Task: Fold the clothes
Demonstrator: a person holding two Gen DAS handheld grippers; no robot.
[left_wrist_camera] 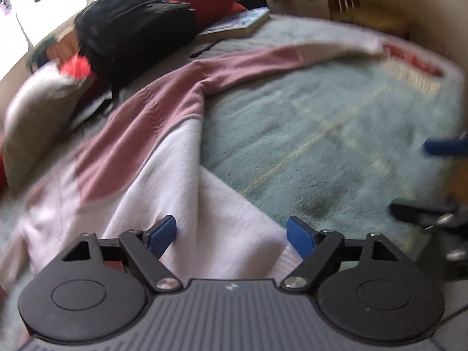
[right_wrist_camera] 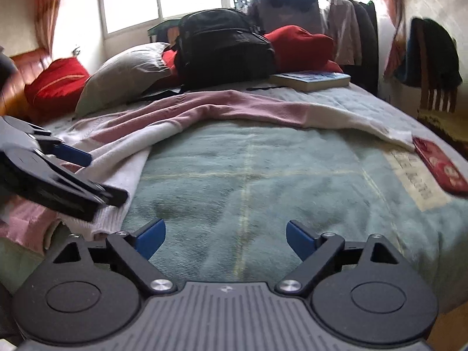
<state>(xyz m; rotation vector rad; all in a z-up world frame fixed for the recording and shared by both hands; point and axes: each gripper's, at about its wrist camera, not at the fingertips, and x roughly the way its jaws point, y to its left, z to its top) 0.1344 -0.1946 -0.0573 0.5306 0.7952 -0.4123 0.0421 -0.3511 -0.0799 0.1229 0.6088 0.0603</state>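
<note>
- left gripper (left_wrist_camera: 231, 235): jaws spread wide, nothing between the blue fingertips (left_wrist_camera: 163, 234), pointing forward and slightly downward.
- right gripper (right_wrist_camera: 225, 238): jaws also spread wide and empty, held low and level.
- in the right wrist view the left gripper (right_wrist_camera: 73, 169) sits just to the left, angled inward.

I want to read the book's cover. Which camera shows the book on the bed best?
The right wrist view: the book lies sharp and whole beside the black backpack. The left wrist view shows it blurred and distorted near the frame's top.
</note>
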